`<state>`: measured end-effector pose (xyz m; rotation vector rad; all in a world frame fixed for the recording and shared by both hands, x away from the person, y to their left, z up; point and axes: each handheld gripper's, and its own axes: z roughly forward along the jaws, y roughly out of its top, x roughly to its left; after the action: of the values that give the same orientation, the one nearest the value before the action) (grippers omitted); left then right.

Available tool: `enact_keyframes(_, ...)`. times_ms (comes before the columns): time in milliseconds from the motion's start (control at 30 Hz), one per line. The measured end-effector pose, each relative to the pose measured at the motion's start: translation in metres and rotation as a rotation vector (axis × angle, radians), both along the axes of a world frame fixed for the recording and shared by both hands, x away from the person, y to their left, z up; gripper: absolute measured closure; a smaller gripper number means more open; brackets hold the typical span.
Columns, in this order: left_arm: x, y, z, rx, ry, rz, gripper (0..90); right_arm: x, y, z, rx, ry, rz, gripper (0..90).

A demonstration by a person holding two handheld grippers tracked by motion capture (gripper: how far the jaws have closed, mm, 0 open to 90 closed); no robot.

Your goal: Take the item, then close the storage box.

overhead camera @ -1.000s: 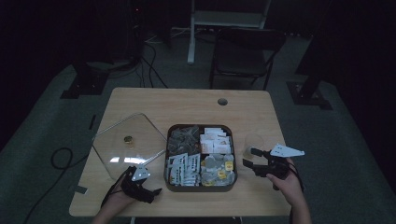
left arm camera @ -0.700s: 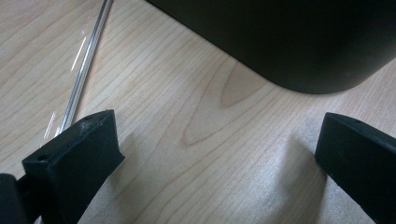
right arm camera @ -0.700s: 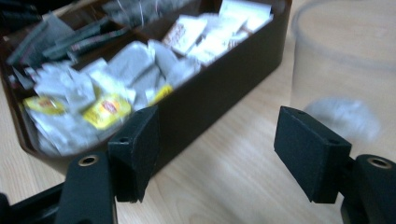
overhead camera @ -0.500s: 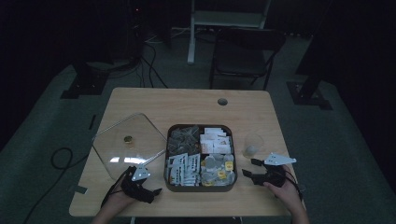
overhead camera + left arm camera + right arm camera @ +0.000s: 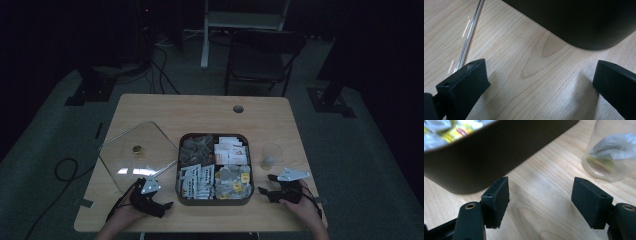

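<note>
Resting low over the table (image 5: 200, 107), my right gripper (image 5: 265, 185) has its jaws well apart with only bare wood between them; they have just been opening a little further, and they hold and touch nothing. In the right gripper view the dark wall of the tray (image 5: 499, 157) stands just beyond my left-hand jaw, and the cup (image 5: 610, 155) stands beyond the other jaw, apart from both. My left gripper (image 5: 167, 205) is spread wide as well, empty, its jaws pointing toward the near left corner of the tray (image 5: 579, 22); in the left gripper view the edge of the clear lid (image 5: 469, 37) runs past the jaw on that view's left, and I cannot tell whether it touches. From the high view, the tray (image 5: 215, 202) is a dark, rounded square in the middle of the table, between my two grippers, split into four compartments, all packed with small sachets: greyish ones far left, white and orange ones far right, white packets near left, pale ones with yellow tags near right. The cup (image 5: 270, 156) stands upright, just right of the tray and beyond my right gripper, with one pale sachet crumpled in its bottom. The lid (image 5: 137, 155) lies flat to the left of the tray, one corner toward my left gripper, a small brass knob (image 5: 136, 149) at its middle.
</note>
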<state>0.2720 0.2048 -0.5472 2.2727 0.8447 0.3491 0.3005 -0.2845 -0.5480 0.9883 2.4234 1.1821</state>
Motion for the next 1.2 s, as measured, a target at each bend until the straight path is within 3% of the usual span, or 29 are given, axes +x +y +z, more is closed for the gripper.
enact_keyframes(267, 0.000, 0.000, 0.000, 0.000, -0.001, -0.002, 0.5, 0.001, 0.007, -0.001, -0.067, 0.000, 0.021, 26.1)
enact_keyframes(500, -0.001, -0.001, 0.000, -0.001, -0.003, 0.011, 0.5, -0.001, 0.010, -0.002, -0.089, 0.011, 0.037, 12.7)
enact_keyframes(1200, -0.003, 0.000, 0.001, 0.012, 0.009, 0.001, 0.5, -0.001, 0.011, -0.002, -0.091, 0.014, 0.035, 12.4)
